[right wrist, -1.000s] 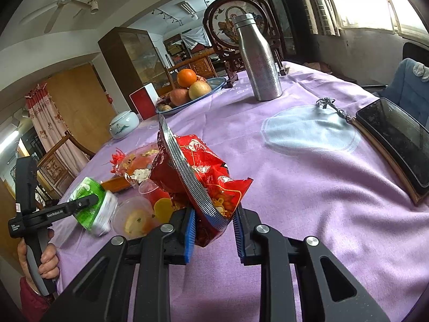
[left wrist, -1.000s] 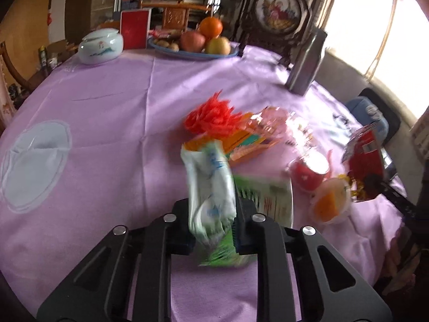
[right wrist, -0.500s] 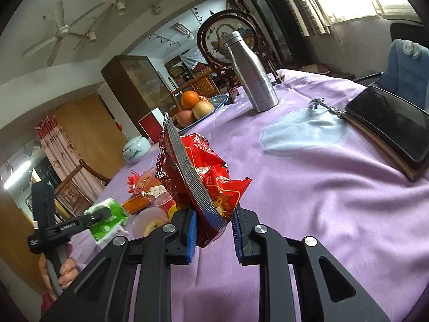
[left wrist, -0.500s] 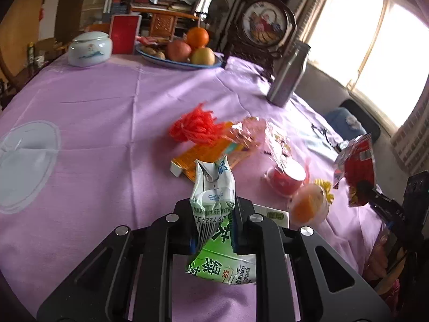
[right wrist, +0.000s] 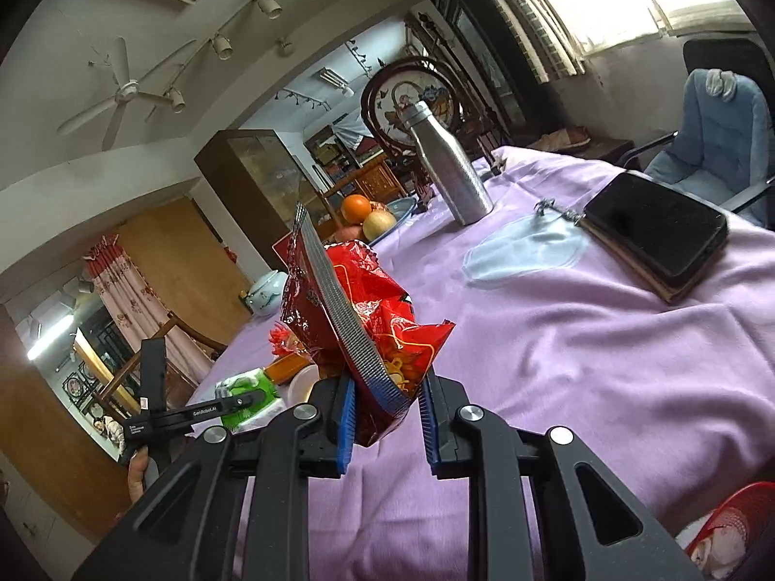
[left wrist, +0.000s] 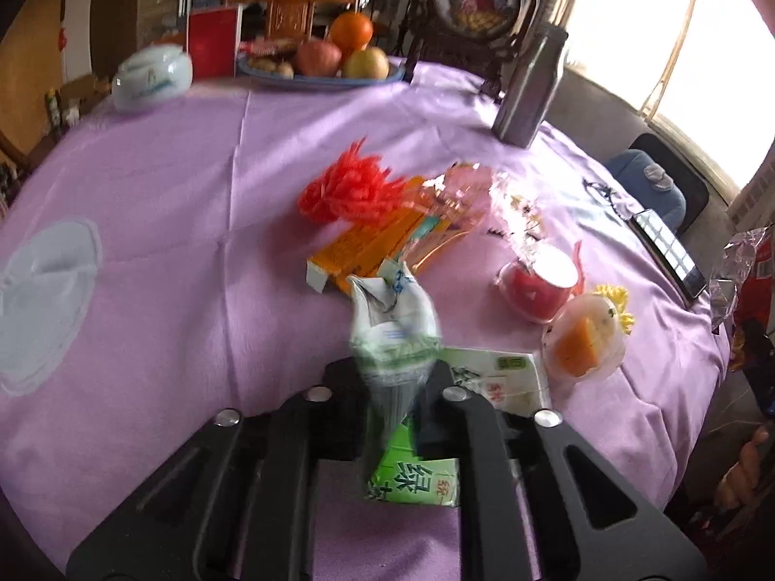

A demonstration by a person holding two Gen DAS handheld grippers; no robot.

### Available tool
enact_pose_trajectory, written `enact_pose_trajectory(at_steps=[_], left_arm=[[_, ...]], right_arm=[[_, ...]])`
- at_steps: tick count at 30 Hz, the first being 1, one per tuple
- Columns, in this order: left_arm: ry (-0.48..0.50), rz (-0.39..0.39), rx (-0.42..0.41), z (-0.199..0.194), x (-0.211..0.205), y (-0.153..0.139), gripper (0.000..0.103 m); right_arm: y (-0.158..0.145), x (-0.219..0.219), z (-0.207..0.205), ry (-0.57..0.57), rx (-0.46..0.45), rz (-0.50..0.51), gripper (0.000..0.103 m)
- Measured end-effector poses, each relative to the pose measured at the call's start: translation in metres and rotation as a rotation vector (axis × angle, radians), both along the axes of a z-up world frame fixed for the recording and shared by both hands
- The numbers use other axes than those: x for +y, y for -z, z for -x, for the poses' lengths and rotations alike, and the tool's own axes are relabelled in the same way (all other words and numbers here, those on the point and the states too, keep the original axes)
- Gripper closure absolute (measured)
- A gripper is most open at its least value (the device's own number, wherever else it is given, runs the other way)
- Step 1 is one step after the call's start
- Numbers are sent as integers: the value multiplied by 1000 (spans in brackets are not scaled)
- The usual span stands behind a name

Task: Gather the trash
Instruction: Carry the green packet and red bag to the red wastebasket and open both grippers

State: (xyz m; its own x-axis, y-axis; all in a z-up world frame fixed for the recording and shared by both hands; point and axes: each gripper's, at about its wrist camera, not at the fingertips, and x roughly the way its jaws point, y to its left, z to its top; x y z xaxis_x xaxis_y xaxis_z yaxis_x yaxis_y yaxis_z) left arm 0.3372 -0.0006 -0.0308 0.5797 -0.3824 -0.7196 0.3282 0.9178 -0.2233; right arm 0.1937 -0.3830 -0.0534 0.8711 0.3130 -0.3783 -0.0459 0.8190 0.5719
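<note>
Carton — crumpled, green-and-white, blurred

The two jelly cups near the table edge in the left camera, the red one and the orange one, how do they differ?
The red jelly cup is filled with red and shows a pale round top; the orange jelly cup looks clear with an orange chunk inside. The red one lies farther from the left gripper, the orange one nearer the table edge, beside a yellow frill. Both are small, lie tipped on the purple tablecloth, and neither is gripped.
</note>
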Motion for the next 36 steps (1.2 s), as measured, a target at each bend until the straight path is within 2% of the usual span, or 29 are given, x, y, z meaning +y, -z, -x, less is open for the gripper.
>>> enact_pose_trajectory(at_steps=[4, 7, 11, 18, 24, 30, 36], left_arm=[[11, 99, 0, 10, 8, -9, 94], [-4, 84, -52, 25, 6, -24, 94], [30, 71, -97, 49, -9, -45, 94], [133, 76, -137, 88, -55, -68, 94], [253, 91, -148, 122, -110, -73, 94], [397, 88, -112, 152, -180, -60, 94], [542, 40, -50, 179, -252, -32, 94]], right_arm=[[-11, -12, 20, 24, -22, 11, 80], [-15, -22, 34, 39, -33, 9, 80], [-16, -34, 55, 59, -36, 12, 80], [-15, -62, 105, 118, -41, 16, 80], [-4, -97, 159, 213, -15, 35, 80], [33, -141, 212, 341, 82, 35, 79], [104, -180, 251, 451, 244, -7, 79]])
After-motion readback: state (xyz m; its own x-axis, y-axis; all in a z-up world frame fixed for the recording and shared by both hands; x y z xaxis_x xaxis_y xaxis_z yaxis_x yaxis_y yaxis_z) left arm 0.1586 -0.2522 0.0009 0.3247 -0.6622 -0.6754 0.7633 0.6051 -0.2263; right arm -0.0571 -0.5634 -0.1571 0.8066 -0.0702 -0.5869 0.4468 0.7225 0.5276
